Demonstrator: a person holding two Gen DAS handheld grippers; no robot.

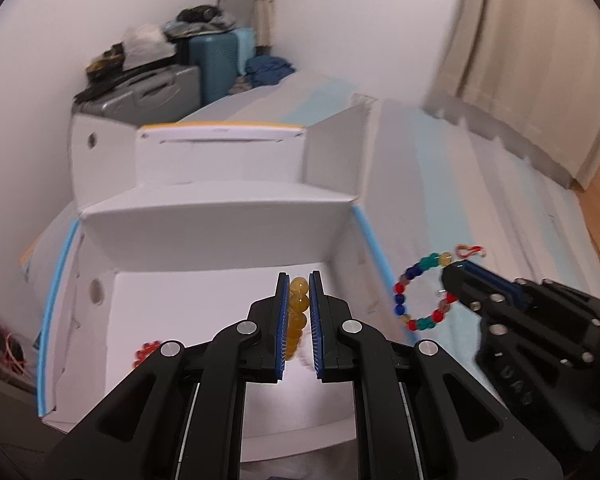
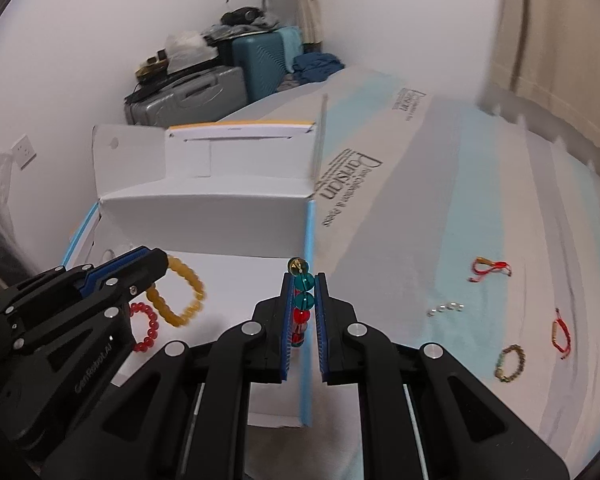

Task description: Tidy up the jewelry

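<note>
Left gripper (image 1: 299, 276): clamped tight on the amber-yellow round-bead bracelet (image 2: 178, 294), which dangles over the floor of the open white cardboard box (image 1: 220, 236).
Right gripper (image 2: 304, 280): pinched shut on the multicoloured bracelet of red, blue and teal glass beads (image 1: 418, 294), its loop hanging just outside the box's blue-edged right wall (image 2: 309, 300).
Already in the box: a small red bead bracelet (image 2: 146, 328) lies on the floor, near the left claw.
Left on the striped bedsheet (image 2: 480, 208): two red cord bracelets (image 2: 490, 269), a row of silver beads (image 2: 446, 308) and a brownish-green bead bracelet (image 2: 511, 363), well apart from the box.
Stage, as judged: both loads arriving, neither let go yet.
Risk, right side: if it opens here, the multicoloured loop looks likely to drop outside or snag on the wall edge.
Risk, left side: the swinging amber loop could land on the red one and tangle.
Risk, both: only a few beads are pinched, so a jolt may let either slip early.
</note>
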